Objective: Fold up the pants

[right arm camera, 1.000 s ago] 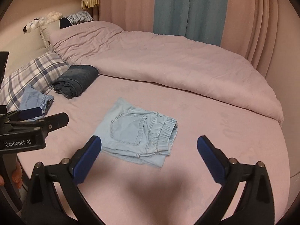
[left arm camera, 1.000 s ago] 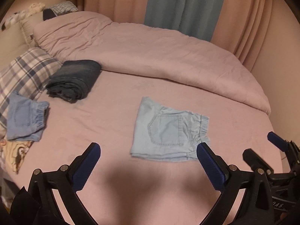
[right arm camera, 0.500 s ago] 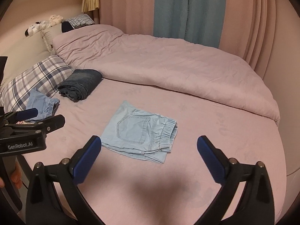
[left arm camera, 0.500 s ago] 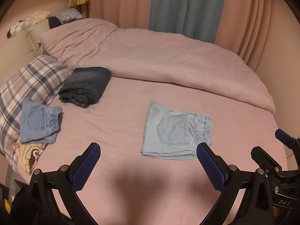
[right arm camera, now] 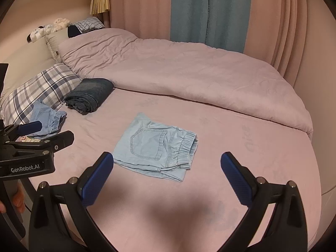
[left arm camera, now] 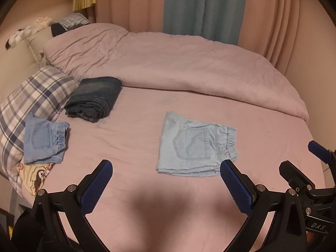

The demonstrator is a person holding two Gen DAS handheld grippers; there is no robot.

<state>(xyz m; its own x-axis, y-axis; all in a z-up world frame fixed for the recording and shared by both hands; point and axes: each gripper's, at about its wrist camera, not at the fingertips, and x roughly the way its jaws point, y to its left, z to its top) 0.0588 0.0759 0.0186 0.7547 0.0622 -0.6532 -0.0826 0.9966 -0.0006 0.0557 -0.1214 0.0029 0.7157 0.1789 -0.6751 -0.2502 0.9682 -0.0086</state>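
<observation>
A pair of light blue denim shorts (left arm camera: 195,147) lies folded flat on the pink bed sheet (left arm camera: 134,147), back pocket up, elastic waistband to the right. It also shows in the right wrist view (right arm camera: 155,147). My left gripper (left arm camera: 166,180) is open and empty, held above the sheet just short of the shorts. My right gripper (right arm camera: 167,174) is open and empty, also short of the shorts. The right gripper shows at the right edge of the left wrist view (left arm camera: 302,163); the left gripper shows at the left edge of the right wrist view (right arm camera: 46,132).
Folded dark jeans (left arm camera: 94,98) lie at the back left. Folded blue shorts (left arm camera: 44,140) rest on a plaid pillow (left arm camera: 31,96). A pink duvet (left arm camera: 178,63) covers the far half of the bed. Curtains (left arm camera: 203,8) hang behind.
Both grippers have pulled back and up from the bed, so the folded shorts look smaller and farther. Both stay open. The shorts have not moved.
</observation>
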